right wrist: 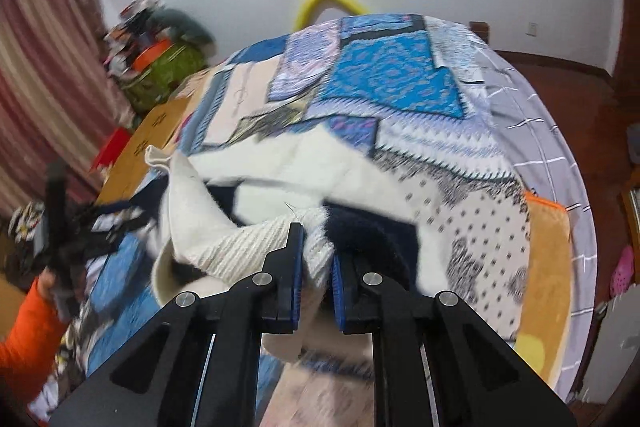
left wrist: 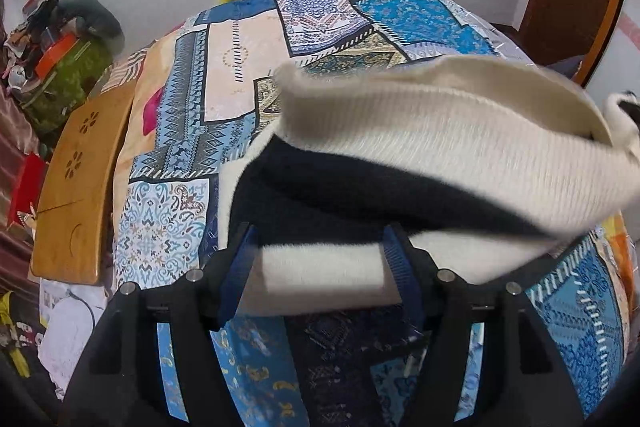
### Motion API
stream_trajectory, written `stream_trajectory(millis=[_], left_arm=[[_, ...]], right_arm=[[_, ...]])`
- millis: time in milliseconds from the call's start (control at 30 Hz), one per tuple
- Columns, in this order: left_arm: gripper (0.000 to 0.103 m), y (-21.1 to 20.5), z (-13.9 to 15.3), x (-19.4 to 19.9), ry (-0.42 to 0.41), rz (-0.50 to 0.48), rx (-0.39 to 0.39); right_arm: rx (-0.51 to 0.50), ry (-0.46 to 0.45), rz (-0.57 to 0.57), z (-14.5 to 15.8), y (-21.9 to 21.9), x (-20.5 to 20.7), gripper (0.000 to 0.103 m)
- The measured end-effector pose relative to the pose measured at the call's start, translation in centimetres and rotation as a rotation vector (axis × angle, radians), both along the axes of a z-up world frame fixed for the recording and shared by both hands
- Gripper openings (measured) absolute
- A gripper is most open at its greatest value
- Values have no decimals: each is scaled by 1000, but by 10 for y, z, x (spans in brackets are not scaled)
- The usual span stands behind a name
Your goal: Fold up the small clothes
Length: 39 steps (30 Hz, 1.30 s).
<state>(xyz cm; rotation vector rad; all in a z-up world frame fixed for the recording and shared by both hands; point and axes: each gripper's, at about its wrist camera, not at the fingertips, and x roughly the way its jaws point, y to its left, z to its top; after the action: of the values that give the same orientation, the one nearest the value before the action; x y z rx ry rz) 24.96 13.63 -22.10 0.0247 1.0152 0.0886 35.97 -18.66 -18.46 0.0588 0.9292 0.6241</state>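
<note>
So the sweater point(right wrist: 280, 195) here is a small knit thing, cream and navy, lying on the quilt point(left wrist: 248, 67) with its ribbed hem point(left wrist: 460, 131) lifted off the bed. From the look of it it's soft and floppy, no stiffness at all: the raised hem sags in a curve and the rest of it drapes down onto the quilt. I'd guess it's light but a bit stretchy, so pull on one spot and the knit just elongates instead of moving the whole piece.

Right gripper point(right wrist: 316, 259) is clamped on the hem, ribbing pinched between the blue pads and bunched up a little there. The hem is the thickest, firmest band of the sweater, so it's a decent place to hold; less likely to slip than the fuzzy body.

Left gripper point(left wrist: 320, 263) has its jaws apart with a cream fold of the sweater sitting between them, nearer me than the hem. The pads don't look like they're pressing on it, so I'd call that one not holding anything.

If I were folding this, I'd want the left one on the hem too, well apart from the right, so the edge stays straight when it gets carried over. One-point grip on a knit like this and it just twists.
</note>
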Motion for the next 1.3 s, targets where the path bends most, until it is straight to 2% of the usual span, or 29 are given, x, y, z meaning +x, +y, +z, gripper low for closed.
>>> stream_trajectory(millis=[267, 500, 667, 700, 733, 800, 900, 1033, 1300], left_arm=[[65, 17, -11, 20, 20, 25, -18], [65, 37, 1, 33, -9, 73, -58], [65, 53, 7, 39, -18, 123, -45], [65, 54, 7, 40, -18, 128, -42], [65, 57, 7, 40, -18, 136, -39], [65, 61, 6, 41, -17, 148, -40], [65, 67, 4, 45, -14, 163, -58], [65, 71, 0, 59, -5, 169, -97], [65, 71, -26, 106, 70, 151, -208]], right_arm=[[-30, 113, -96, -30, -11, 62, 13], [4, 159, -103, -31, -22, 72, 16], [2, 149, -90, -20, -32, 72, 25], [-9, 135, -92, -16, -35, 70, 37], [-40, 96, -109, -10, -37, 67, 54], [-80, -18, -137, 7, -46, 57, 70], [-111, -89, -139, 19, -51, 50, 71], [-127, -72, -110, 12, -47, 51, 71], [-203, 13, -46, -45, -15, 65, 71]])
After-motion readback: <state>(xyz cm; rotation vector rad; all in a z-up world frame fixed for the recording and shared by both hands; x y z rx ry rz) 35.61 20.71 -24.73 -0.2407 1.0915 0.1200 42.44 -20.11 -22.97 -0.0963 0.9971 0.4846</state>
